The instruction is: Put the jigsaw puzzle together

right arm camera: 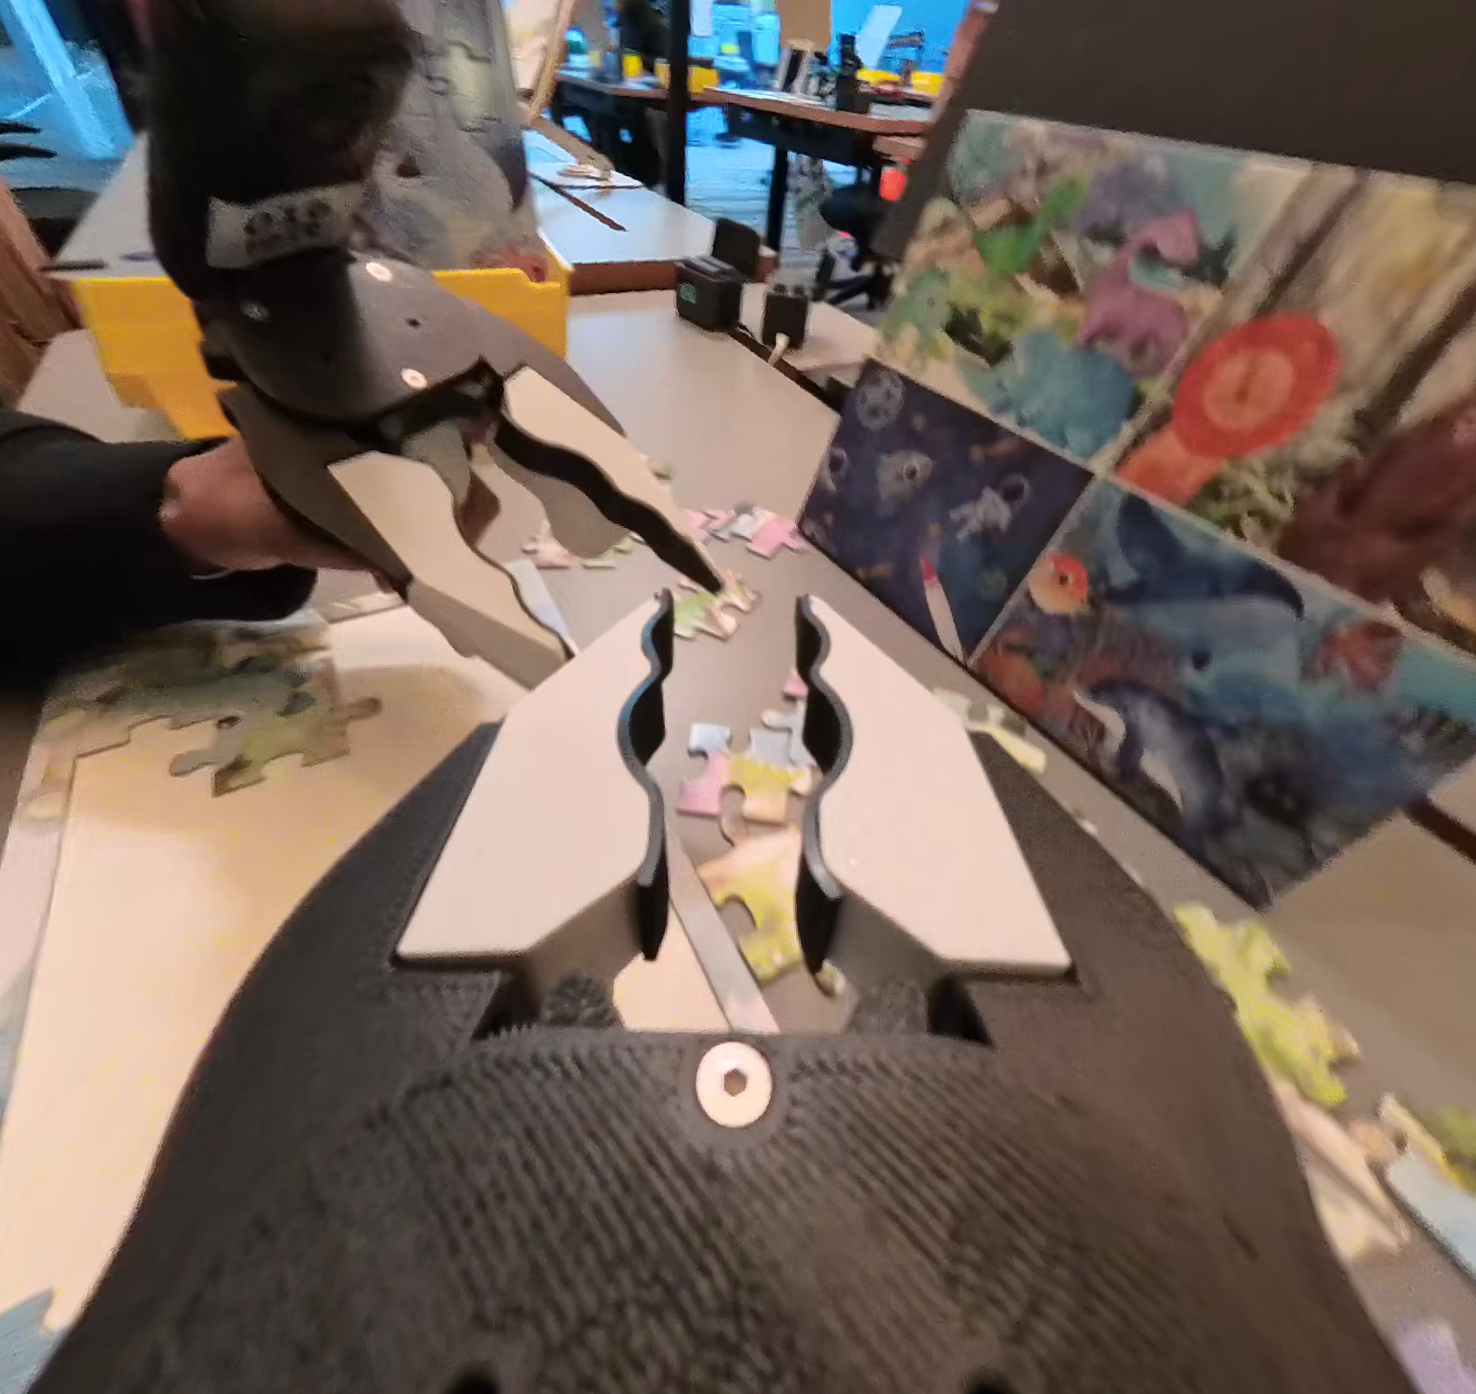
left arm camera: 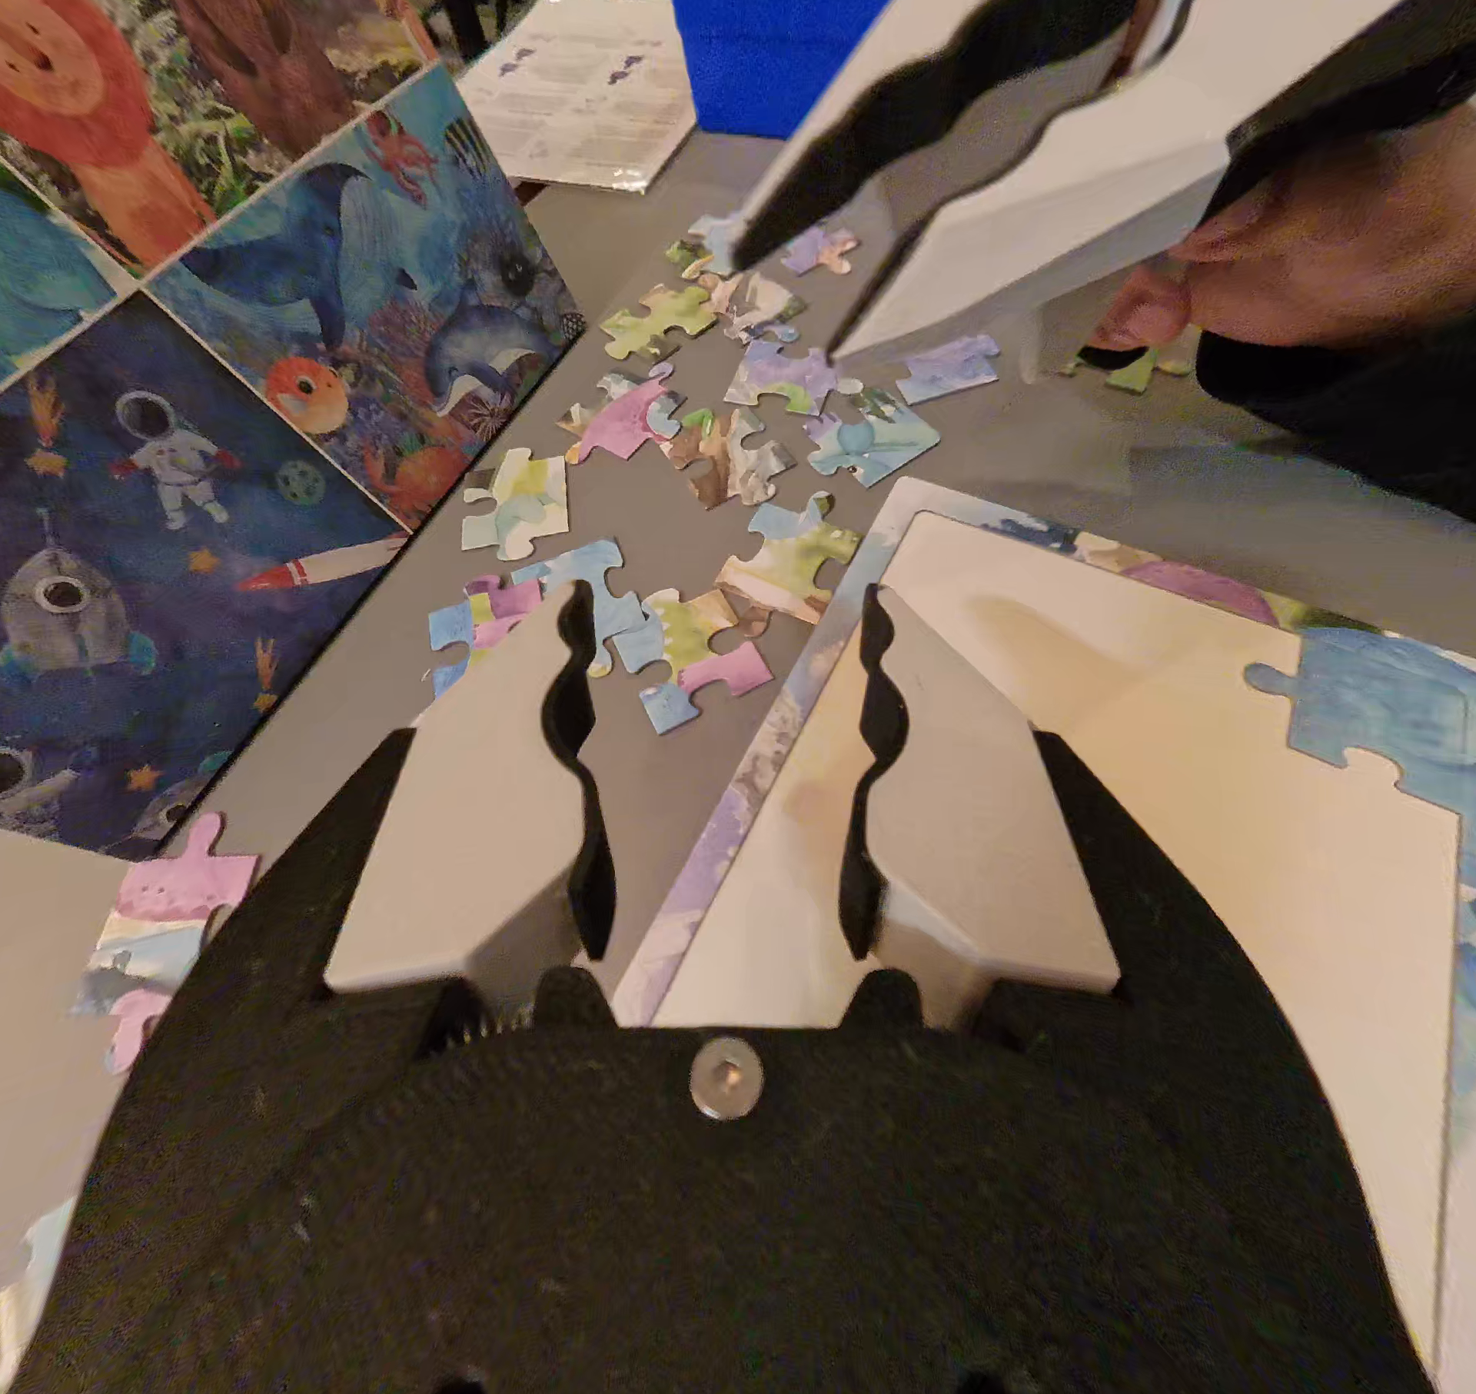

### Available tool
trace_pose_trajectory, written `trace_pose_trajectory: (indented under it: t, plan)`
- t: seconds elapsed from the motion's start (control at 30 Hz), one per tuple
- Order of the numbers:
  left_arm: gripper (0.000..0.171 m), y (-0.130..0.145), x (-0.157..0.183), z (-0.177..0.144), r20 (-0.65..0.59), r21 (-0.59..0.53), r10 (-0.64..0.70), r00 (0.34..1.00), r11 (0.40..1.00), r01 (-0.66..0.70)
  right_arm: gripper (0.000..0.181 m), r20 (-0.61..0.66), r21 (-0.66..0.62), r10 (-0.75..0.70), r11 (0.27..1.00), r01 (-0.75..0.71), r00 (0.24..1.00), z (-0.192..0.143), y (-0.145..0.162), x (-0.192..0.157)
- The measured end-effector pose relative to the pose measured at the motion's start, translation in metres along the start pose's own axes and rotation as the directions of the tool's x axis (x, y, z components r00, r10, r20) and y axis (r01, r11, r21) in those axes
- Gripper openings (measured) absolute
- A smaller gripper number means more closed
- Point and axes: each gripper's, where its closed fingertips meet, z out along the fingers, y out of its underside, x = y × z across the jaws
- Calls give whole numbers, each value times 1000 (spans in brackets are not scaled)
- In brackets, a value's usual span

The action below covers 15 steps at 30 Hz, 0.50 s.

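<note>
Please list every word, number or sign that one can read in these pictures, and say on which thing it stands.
Nothing can be read clearly enough to quote.
Printed sheet, left wrist view: lines of print, too small to read.
Small black device, right wrist view: lit display, too blurred to read.

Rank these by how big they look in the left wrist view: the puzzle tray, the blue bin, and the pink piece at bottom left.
1. Puzzle tray, though it sits nearest the camera.
2. Blue bin, partly hidden.
3. Pink piece.
</note>
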Motion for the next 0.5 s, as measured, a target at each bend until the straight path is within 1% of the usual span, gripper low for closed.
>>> trace_pose_trajectory:
  t: [0.03,0.07,0.1,0.13,0.17,0.23,0.4,0.5]
  plan:
    - [62,4,-3,2,-2,-7,0,1000,1000,0,30,-22,0,30,1000,-30,999,-3,8,8]
    - [52,9,-5,2,-1,-13,1,1000,1000,-1,30,-22,3,66,998,-66,998,-5,12,13]
    - [41,13,-5,1,-8,-12,-1,1000,1000,1,32,-9,9,106,994,-106,994,-4,14,17]
    - [37,14,-5,-1,-14,-5,-10,1000,1000,10,34,13,10,148,989,-148,989,-3,15,19]
    - [36,15,-7,-4,-15,5,-18,1000,1000,18,34,35,10,179,984,-180,983,-2,17,18]
    - [33,16,-11,-10,-10,26,-31,999,999,32,34,38,8,198,980,-199,979,0,23,19]
    - [29,12,-10,-19,-45,81,-80,996,993,84,30,21,-63,143,988,-142,989,10,38,12]
    - [29,10,-13,-20,-17,94,-79,997,992,80,26,6,-115,106,988,-104,994,13,47,10]
